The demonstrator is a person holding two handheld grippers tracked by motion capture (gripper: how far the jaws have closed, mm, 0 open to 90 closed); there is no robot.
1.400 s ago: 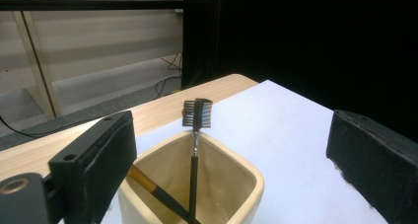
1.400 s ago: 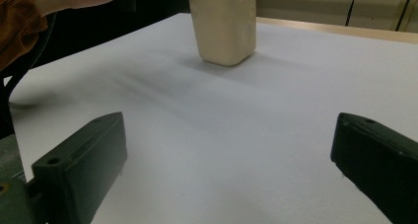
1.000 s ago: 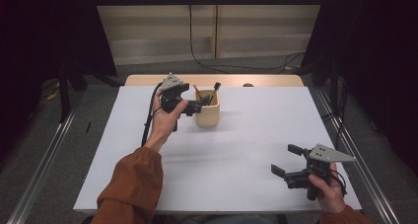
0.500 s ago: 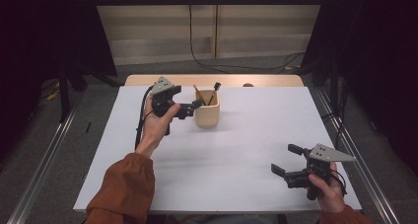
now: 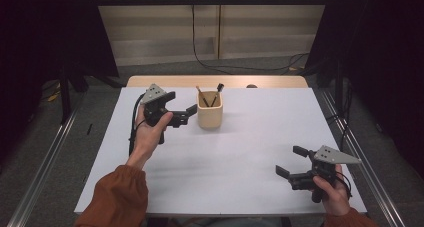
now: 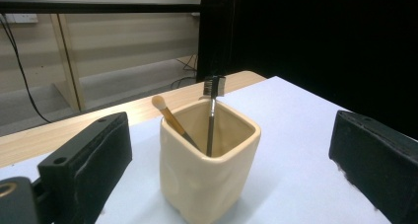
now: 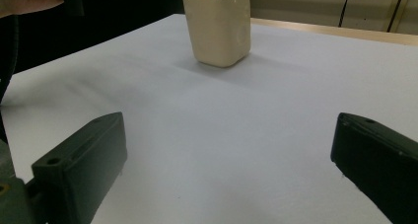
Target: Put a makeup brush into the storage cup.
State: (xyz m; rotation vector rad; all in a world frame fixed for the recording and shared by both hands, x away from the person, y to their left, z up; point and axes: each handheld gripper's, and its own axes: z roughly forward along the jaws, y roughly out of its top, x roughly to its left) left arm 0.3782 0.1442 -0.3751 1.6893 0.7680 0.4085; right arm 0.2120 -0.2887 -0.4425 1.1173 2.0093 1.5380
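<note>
Holding off, right gripper [image 5: 298,161]: at about 4 o'clock on the table [image 5: 240,182], nearest the person, jaws spread wide and gripping nothing, well apart from the cup.
Left gripper [image 5: 181,107]: at about 10 o'clock, jaws spread, aimed at the cup from just beside it; in the left gripper view the cup sits between the two jaws but neither touches it.
Cup [image 5: 209,110]: cream, squarish, upright near 12 o'clock on the white tabletop; seen from the other side in the right gripper view [image 7: 218,25].
Contents: a wooden-handled brush [image 6: 170,118] and a dark-handled comb brush [image 6: 212,108] both stand inside, leaning.
Progress: as I judge it, both brushes are in and little is left, or a grasp on the cup is about to begin.
Obstacles: none between jaws and cup; the brush tops rising above the rim could be knocked.
Beyond: a cable [image 5: 210,62] on the floor past 12 o'clock.
</note>
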